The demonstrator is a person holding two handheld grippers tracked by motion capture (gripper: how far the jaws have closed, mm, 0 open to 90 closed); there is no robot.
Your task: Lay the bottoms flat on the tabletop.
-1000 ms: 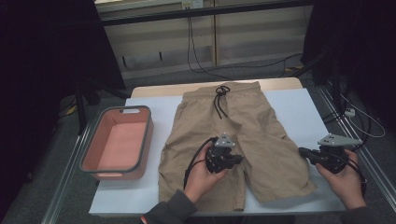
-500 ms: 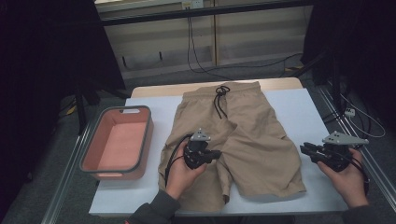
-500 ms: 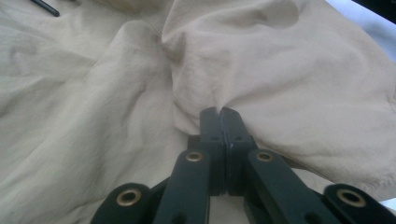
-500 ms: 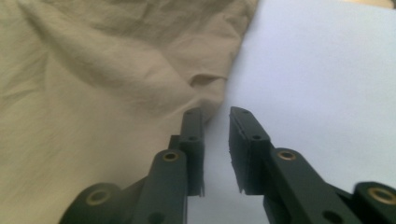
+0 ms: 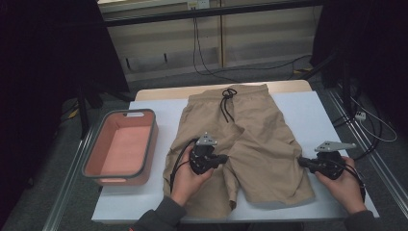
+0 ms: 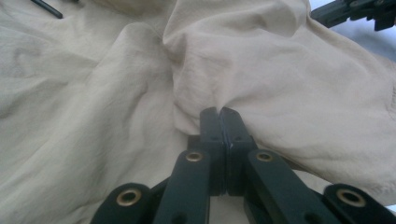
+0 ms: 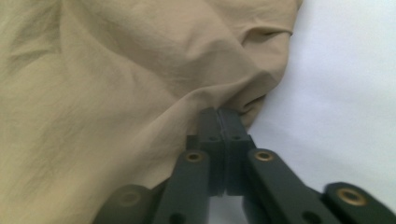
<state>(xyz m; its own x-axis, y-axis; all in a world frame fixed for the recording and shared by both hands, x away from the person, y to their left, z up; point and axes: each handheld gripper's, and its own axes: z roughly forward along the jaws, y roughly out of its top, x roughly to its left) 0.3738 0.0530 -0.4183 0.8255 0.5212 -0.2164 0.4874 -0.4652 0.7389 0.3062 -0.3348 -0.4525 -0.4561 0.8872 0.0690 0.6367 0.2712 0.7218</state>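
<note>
Khaki shorts (image 5: 250,130) with a black drawstring (image 5: 226,103) lie flat on the white-covered table (image 5: 312,115), waistband at the far side. My left gripper (image 5: 225,158) lies level over the crotch area and points right. In the left gripper view its jaws are shut on a fold of the shorts (image 6: 261,79), with the left gripper (image 6: 218,113) tips pinching the cloth. My right gripper (image 5: 301,162) points left at the outer edge of the right leg. Its jaws have just closed, and the right gripper (image 7: 218,113) is shut on the edge of the shorts (image 7: 140,74).
A salmon-pink tub with a grey rim (image 5: 150,144) stands on the left part of the table. Bare white cover (image 7: 345,93) runs right of the shorts to the table's metal side rail (image 5: 380,168). Cables lie on the floor beyond the far edge.
My left gripper has moved left across the shorts, drawing the cloth with it, then stopped. The right hand has stayed in place at the right leg's edge.
</note>
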